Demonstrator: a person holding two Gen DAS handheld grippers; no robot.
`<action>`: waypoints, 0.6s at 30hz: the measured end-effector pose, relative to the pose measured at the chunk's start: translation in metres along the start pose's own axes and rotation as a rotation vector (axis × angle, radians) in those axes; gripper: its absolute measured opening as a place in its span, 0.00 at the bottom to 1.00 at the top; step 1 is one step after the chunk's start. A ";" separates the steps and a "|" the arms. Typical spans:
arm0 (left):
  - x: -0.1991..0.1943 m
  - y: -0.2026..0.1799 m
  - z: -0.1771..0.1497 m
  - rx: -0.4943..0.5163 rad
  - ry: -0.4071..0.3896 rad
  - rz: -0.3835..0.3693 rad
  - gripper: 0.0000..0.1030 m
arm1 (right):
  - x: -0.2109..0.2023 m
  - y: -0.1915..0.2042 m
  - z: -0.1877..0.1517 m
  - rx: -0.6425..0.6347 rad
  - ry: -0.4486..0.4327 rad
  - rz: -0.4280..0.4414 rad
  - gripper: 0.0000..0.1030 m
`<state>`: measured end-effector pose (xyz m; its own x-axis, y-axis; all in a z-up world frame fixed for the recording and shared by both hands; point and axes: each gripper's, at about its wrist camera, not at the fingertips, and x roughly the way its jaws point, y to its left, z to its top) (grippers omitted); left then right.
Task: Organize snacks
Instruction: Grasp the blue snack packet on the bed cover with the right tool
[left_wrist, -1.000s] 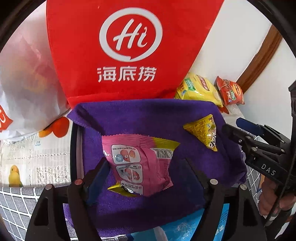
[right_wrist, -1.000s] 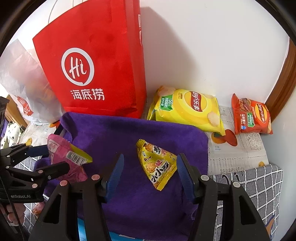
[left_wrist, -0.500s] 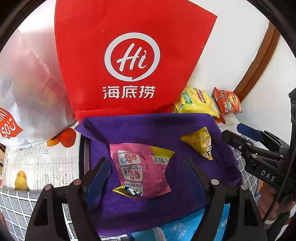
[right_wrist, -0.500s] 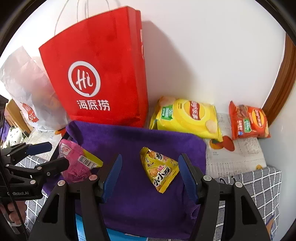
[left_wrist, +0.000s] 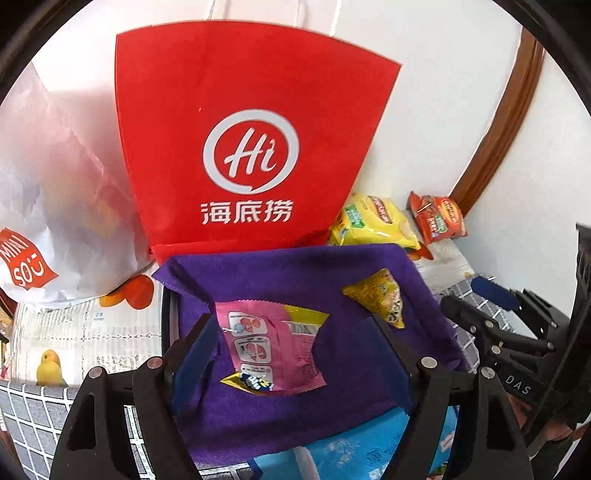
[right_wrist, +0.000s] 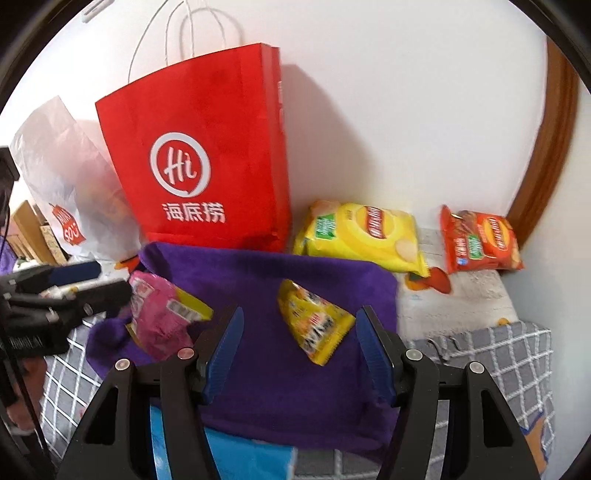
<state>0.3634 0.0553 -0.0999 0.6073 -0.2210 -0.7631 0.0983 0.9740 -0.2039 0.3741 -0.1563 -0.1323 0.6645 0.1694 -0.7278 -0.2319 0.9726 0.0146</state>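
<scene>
- At the far left, against the wall, a white plastic bag (left_wrist: 55, 206) slumps beside the red paper bag (left_wrist: 251, 147), which stands upright behind the purple cloth (left_wrist: 288, 269).
- On the left half of that cloth lies the pink snack packet (left_wrist: 266, 343), flat and crinkled, between the spread fingers of the left gripper (left_wrist: 291, 354). The jaws stand wide and neither pad presses on it, so it is not held.
- The packet looks light and soft, with a slick film skin. It would likely crumple under a squeeze, and a pinch across its sealed edge or narrow middle seems the safest hold.
- Toward the right of the cloth sits the yellow triangular packet (right_wrist: 314, 321), puffed and pillow-like, between the blue pads of the right gripper (right_wrist: 299, 347). Those jaws are apart and clear of the packet.
- It probably weighs very little and may slip or pop sideways. Closing on a flat seam rather than the bulging centre looks wiser.
- Beyond the cloth, near the wall, rest a yellow chip bag (right_wrist: 365, 236) and then, well apart at the far right, a red chip bag (right_wrist: 480, 240). Both are air-filled with fragile contents, so best taken gently by a top seam.
</scene>
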 end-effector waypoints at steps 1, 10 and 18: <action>-0.002 -0.002 0.000 0.002 -0.005 -0.004 0.77 | -0.003 -0.004 -0.002 0.010 0.000 -0.006 0.61; -0.019 -0.017 -0.002 0.030 -0.011 -0.060 0.77 | -0.028 -0.044 -0.062 0.146 0.111 -0.007 0.61; -0.029 -0.027 -0.003 0.043 -0.005 -0.084 0.77 | -0.045 -0.053 -0.124 0.185 0.179 0.012 0.68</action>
<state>0.3412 0.0355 -0.0740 0.5997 -0.3016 -0.7412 0.1824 0.9534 -0.2404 0.2686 -0.2353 -0.1849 0.5221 0.1665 -0.8365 -0.0940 0.9860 0.1376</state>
